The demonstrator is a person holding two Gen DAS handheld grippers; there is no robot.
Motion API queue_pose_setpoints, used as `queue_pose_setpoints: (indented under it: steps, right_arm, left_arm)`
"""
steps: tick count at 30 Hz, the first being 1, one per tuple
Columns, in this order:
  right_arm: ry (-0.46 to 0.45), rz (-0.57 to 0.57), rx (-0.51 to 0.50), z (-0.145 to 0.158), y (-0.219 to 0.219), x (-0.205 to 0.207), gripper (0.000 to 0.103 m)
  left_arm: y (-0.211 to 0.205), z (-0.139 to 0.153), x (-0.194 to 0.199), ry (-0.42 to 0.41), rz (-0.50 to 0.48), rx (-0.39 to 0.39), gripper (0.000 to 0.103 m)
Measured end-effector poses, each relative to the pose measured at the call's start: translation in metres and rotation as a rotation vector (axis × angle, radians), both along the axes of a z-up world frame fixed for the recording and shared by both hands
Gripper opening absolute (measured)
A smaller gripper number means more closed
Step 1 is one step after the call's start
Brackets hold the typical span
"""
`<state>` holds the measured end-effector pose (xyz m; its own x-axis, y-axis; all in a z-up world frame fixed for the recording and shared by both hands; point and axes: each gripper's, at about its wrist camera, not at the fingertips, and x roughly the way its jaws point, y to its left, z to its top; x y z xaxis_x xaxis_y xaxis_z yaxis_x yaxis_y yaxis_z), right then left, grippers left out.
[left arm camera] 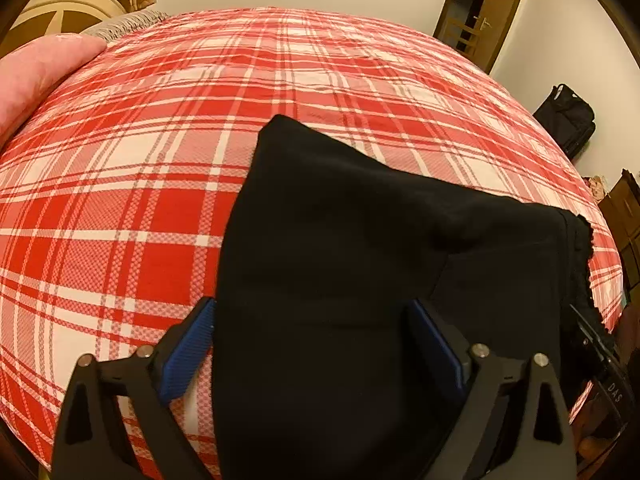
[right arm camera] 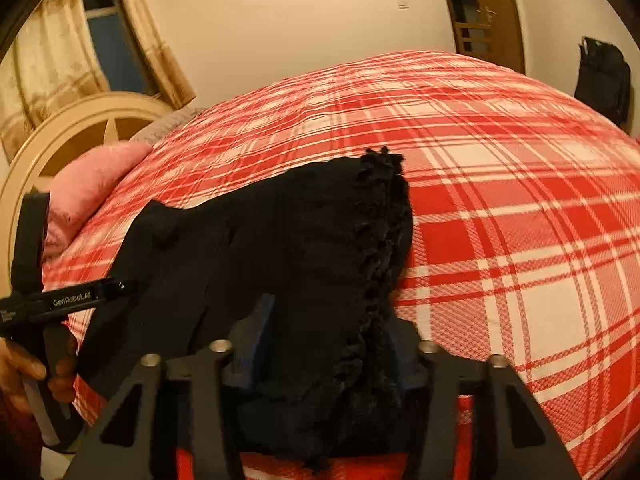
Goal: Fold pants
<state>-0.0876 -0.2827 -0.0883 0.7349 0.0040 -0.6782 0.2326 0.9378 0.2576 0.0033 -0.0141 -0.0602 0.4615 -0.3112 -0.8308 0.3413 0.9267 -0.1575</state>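
Black pants (left arm camera: 340,240) lie partly folded on a red and white plaid bedcover (left arm camera: 140,184). My left gripper (left arm camera: 316,332) stands open and wide, its blue pads either side of the near end of the cloth, pointing down at it. In the right wrist view the pants (right arm camera: 280,240) show a ruffled edge (right arm camera: 380,220) running toward me. My right gripper (right arm camera: 328,336) is shut on that bunched, ruffled end, and cloth fills the gap and hides the pads. A hand (right arm camera: 24,364) holds the left tool's body (right arm camera: 72,300) at the left edge.
A pink pillow (left arm camera: 36,76) and a round cream headboard (right arm camera: 80,120) stand at the left end of the bed. A black bag (left arm camera: 568,120) sits on the floor past the far right edge, near a wooden door (left arm camera: 480,16). Bare bedcover (right arm camera: 520,200) spreads to the right of the pants.
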Motion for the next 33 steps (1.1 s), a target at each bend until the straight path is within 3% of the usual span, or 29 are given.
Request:
queue_pose_setpoints:
  steps: [3,7,10,24,33]
  right_arm:
    - [-0.002,0.002,-0.012,0.005,0.006,-0.001,0.033]
    - [-0.011,0.015,-0.121,0.015,0.024,-0.002,0.030]
    - [-0.035,0.023,-0.152,0.024,0.029,-0.005,0.030]
    - [-0.128,0.108,-0.186,0.061,0.058,0.004,0.029]
    - [-0.185,0.208,-0.209,0.083,0.091,0.034,0.028]
  left_arm:
    - [-0.002,0.004,-0.006,-0.004,-0.019,-0.027,0.071]
    - [0.001,0.008,-0.010,-0.008,-0.021,-0.071,0.035]
    - [0.006,0.011,-0.012,-0.005,-0.015,-0.115,0.023]
    - [0.021,0.047,-0.024,-0.067,-0.006,-0.203,0.020]
    - [0.052,0.056,-0.014,-0.092,0.070,-0.222,0.020]
